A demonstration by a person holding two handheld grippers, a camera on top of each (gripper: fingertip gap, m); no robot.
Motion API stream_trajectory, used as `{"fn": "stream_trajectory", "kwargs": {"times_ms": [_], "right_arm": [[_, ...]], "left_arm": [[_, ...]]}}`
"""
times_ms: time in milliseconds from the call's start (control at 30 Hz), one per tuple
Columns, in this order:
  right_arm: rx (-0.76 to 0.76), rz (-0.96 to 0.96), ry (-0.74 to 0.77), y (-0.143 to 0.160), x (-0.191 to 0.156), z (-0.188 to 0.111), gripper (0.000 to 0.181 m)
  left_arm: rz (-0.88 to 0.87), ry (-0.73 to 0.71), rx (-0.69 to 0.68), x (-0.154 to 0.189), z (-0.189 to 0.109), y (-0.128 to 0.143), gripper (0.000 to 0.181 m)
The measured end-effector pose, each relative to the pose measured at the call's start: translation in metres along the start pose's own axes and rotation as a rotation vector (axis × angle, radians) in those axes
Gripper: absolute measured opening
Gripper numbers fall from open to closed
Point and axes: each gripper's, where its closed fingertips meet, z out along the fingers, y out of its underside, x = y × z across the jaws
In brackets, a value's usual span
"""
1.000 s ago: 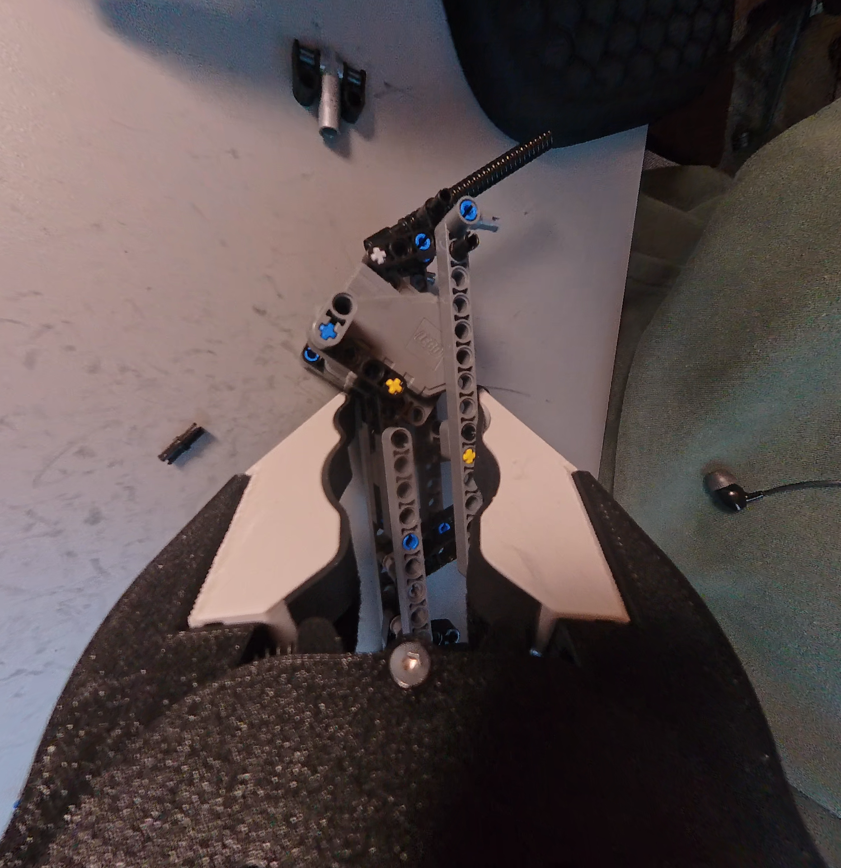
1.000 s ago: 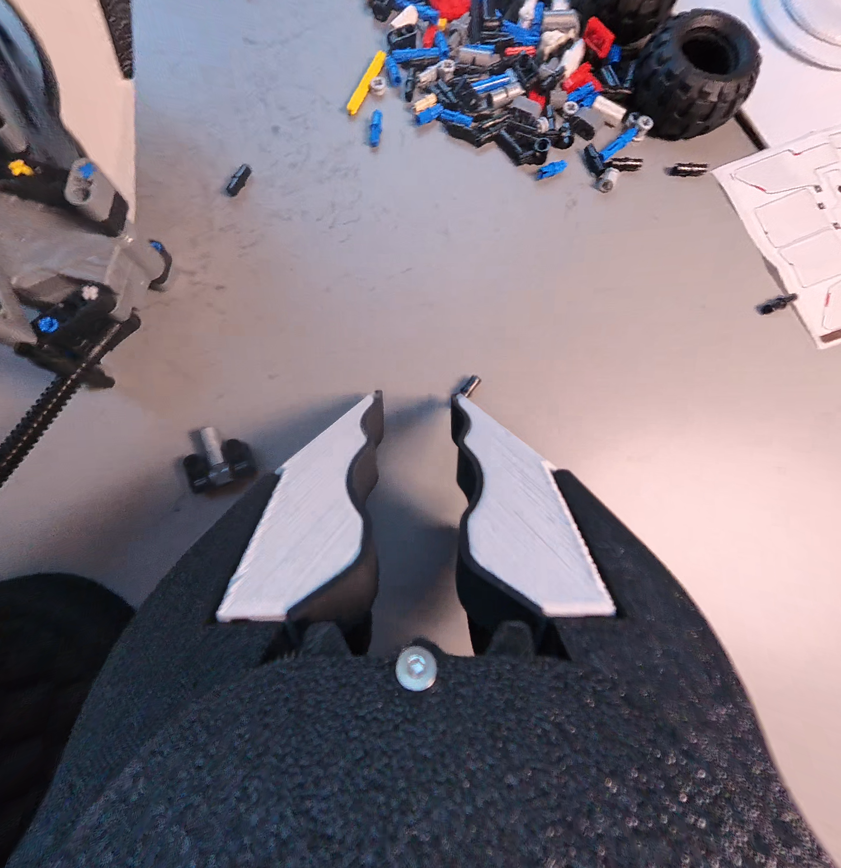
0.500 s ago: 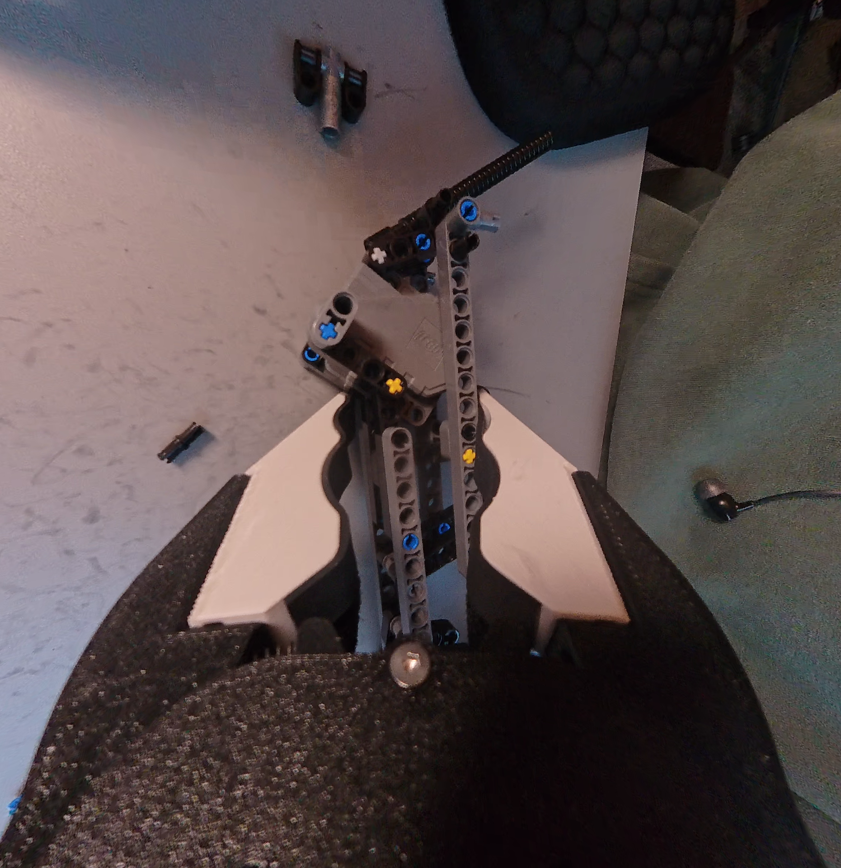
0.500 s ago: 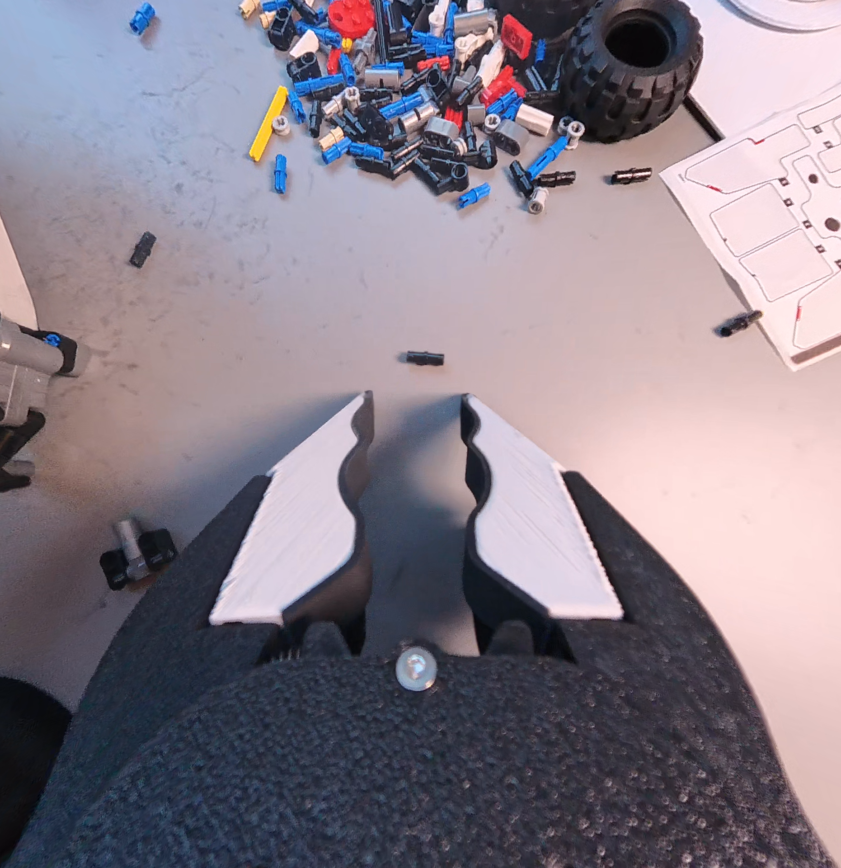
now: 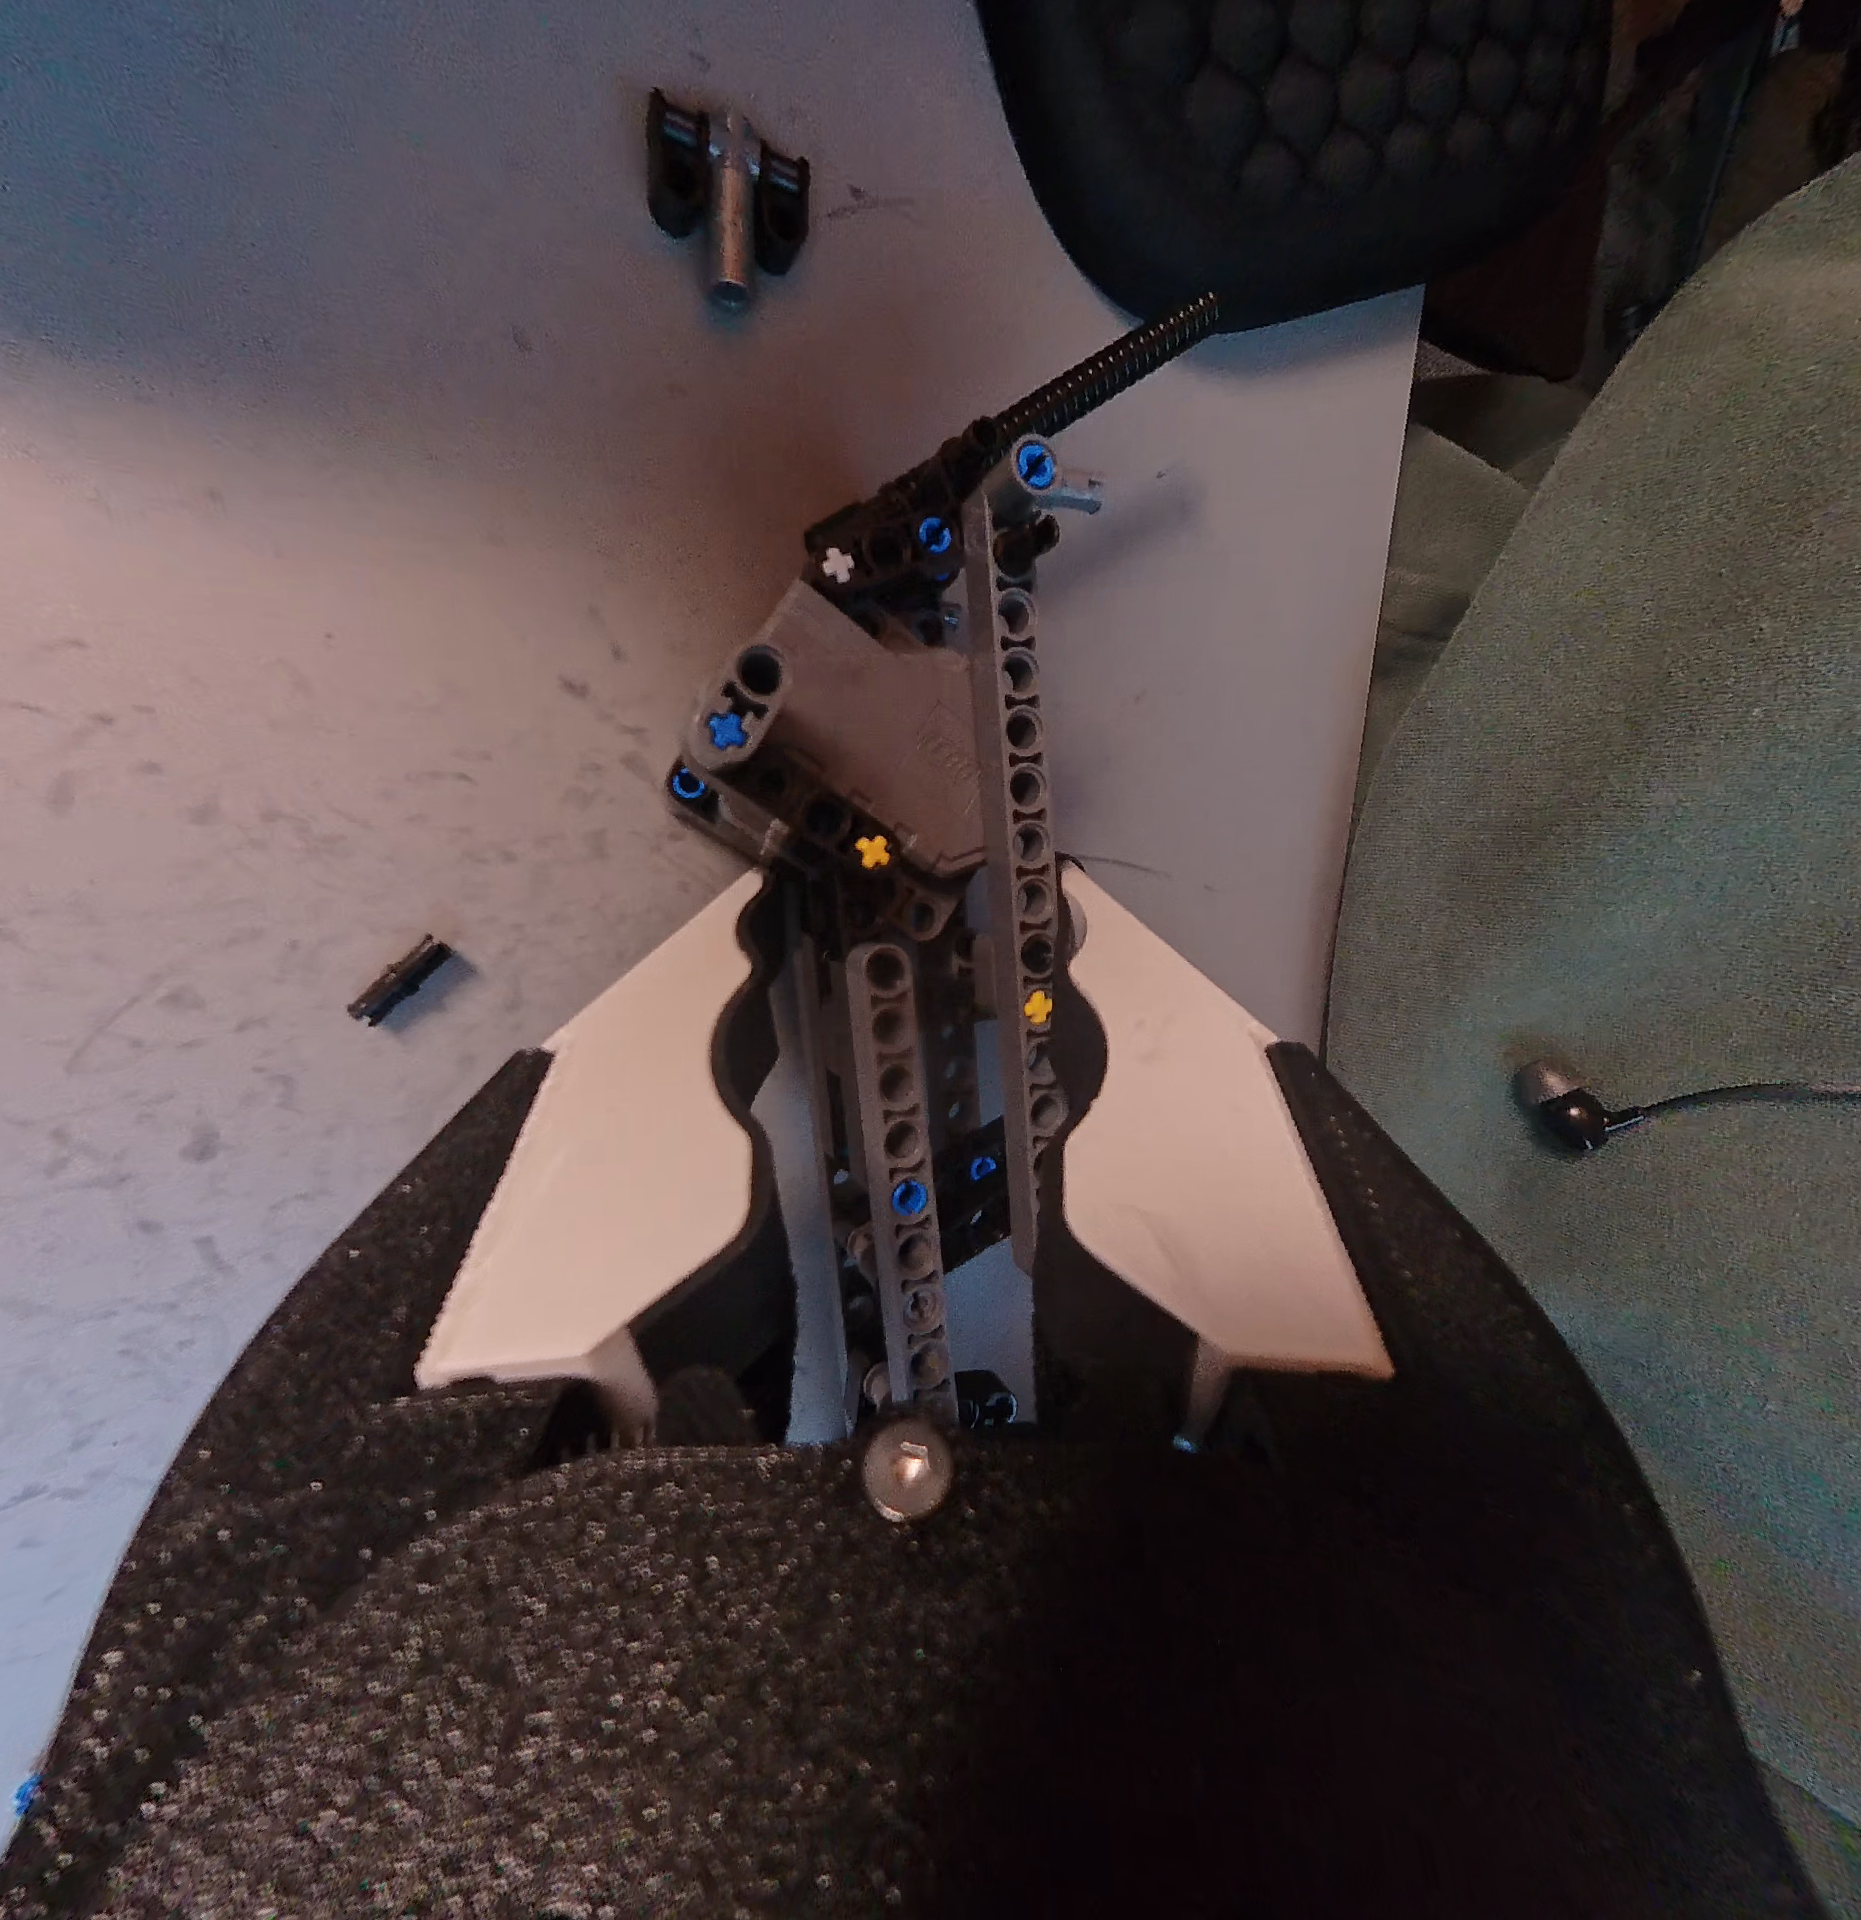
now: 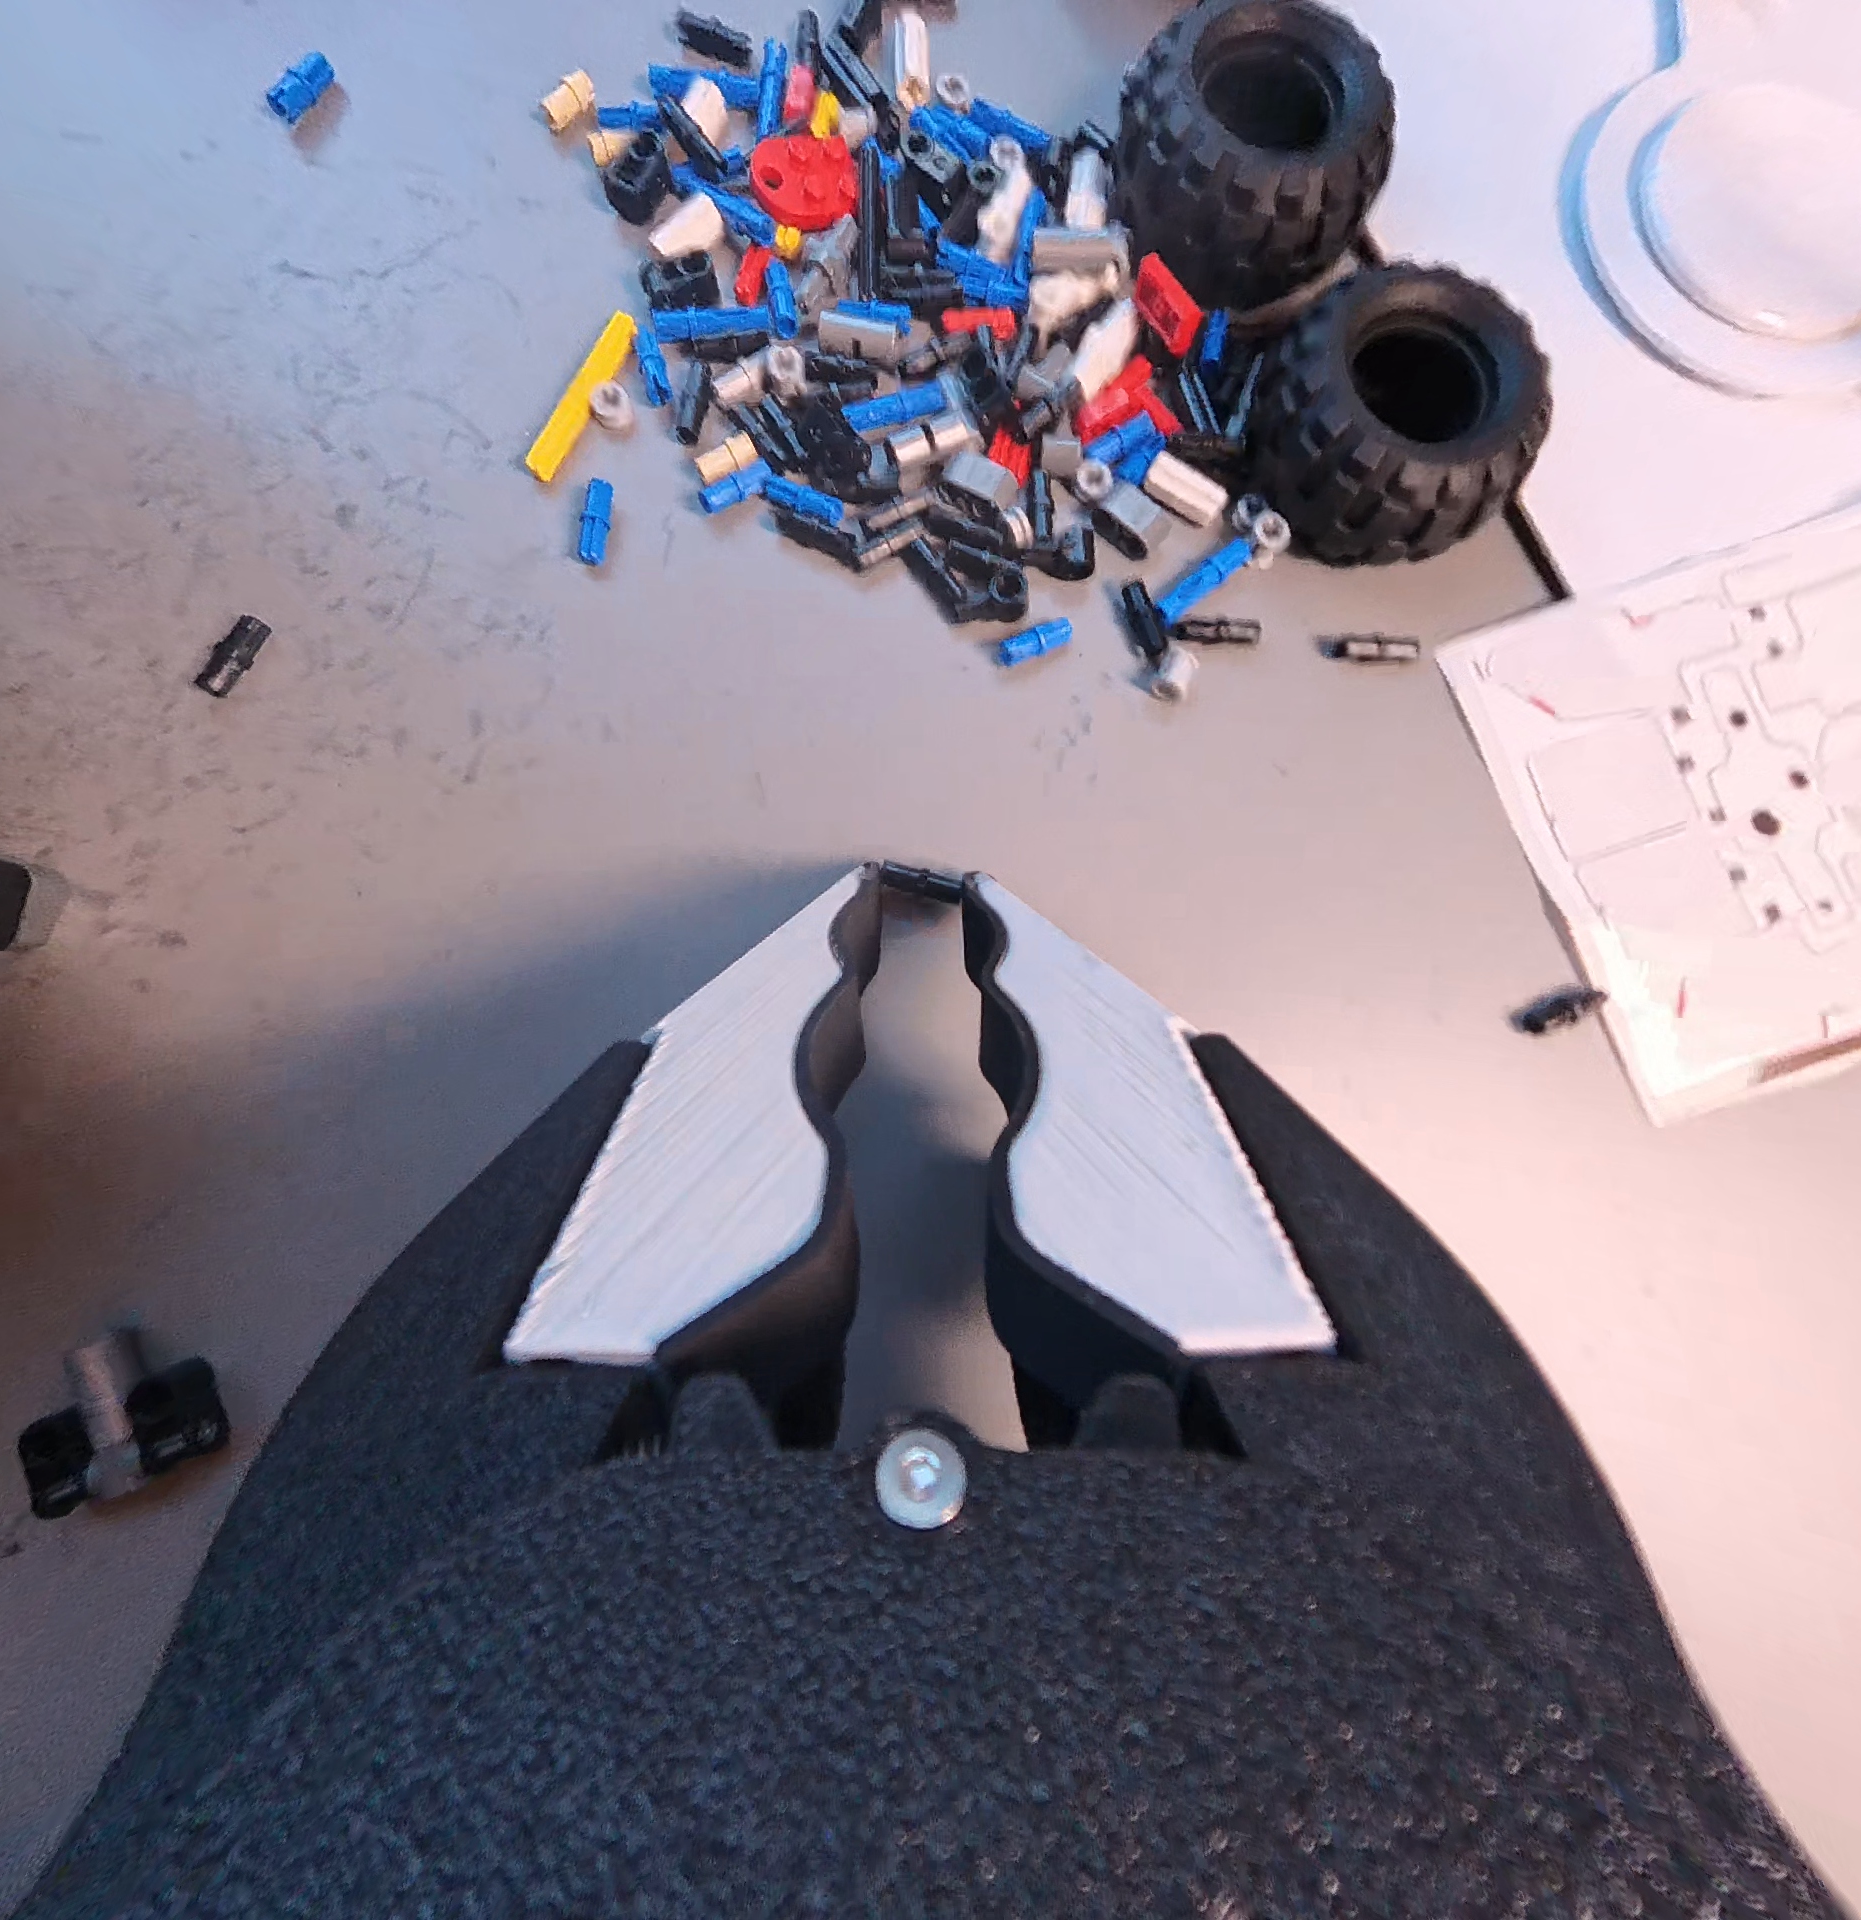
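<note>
My left gripper [image 5: 915,894] is shut on a grey and black beam assembly [image 5: 874,727] with blue and yellow pins. The assembly sticks out forward between the fingers, and a black ribbed rod [image 5: 1113,364] juts from its far end. It hangs over a white sheet [image 5: 1269,623] at the table edge. My right gripper [image 6: 915,889] is low over the grey table, with its fingertips closed on the two ends of a small black pin [image 6: 918,881] that lies crosswise between them.
A pile of small loose parts [image 6: 905,343] lies ahead of the right gripper, with two black tyres [image 6: 1258,145] [image 6: 1404,416] and a white sticker sheet [image 6: 1715,810] to the right. A grey-and-black connector [image 6: 115,1423] lies at left. Green cloth [image 5: 1632,727] with an earbud [image 5: 1560,1101] is right of the left gripper. From the left gripper's tips to the grey-and-black connector [image 6: 115,1423] is close to 11 centimeters. My left wrist view [image 5: 725,171] looks at it from another angle.
My right gripper moved forward towards the parts pile and closed its fingertips on the black pin that lay just ahead of it. My left gripper and its assembly stayed still.
</note>
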Motion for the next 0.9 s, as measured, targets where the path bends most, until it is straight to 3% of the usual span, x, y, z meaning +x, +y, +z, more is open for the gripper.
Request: {"fn": "stream_trajectory", "kwargs": {"times_ms": [133,167,200,267,367,467,533,733,833,900], "right_arm": [[0.205,-0.07,-0.013,-0.056,-0.009,0.01,0.015],[0.244,-0.074,0.001,-0.069,-0.008,0.013,0.02],[0.276,-0.086,-0.021,-0.08,-0.013,0.017,0.04],[0.282,-0.099,-0.034,-0.092,-0.015,0.025,0.057],[0.288,-0.114,-0.04,-0.097,-0.016,0.029,0.061],[0.311,-0.112,-0.051,-0.097,-0.02,0.02,0.06],[0.338,-0.117,-0.105,-0.093,-0.032,0.003,0.048],[0.237,-0.173,-0.515,-0.037,-0.127,-0.066,0.021],[0.222,-0.187,-0.579,-0.019,-0.162,-0.086,0.019],[0.199,-0.209,-0.54,-0.012,-0.173,-0.088,0.019]], "left_arm": [[-0.004,0.0,0.001,0.0,0.0,0.0,0.05],[-0.006,0.0,0.002,0.0,0.0,0.0,0.05],[-0.007,-0.001,0.003,0.0,0.0,0.0,0.05],[-0.012,-0.002,0.006,0.0,0.0,0.0,0.05],[-0.014,-0.003,0.007,0.0,0.0,0.0,0.05],[-0.014,-0.002,0.007,0.0,0.0,0.0,0.05],[-0.013,0.001,0.007,0.0,0.0,0.0,0.05],[-0.016,0.002,0.007,0.0,0.0,0.0,0.05],[-0.017,-0.005,0.006,0.0,0.0,-0.001,0.049],[-0.016,-0.012,0.004,0.0,0.0,-0.001,0.049]]}}
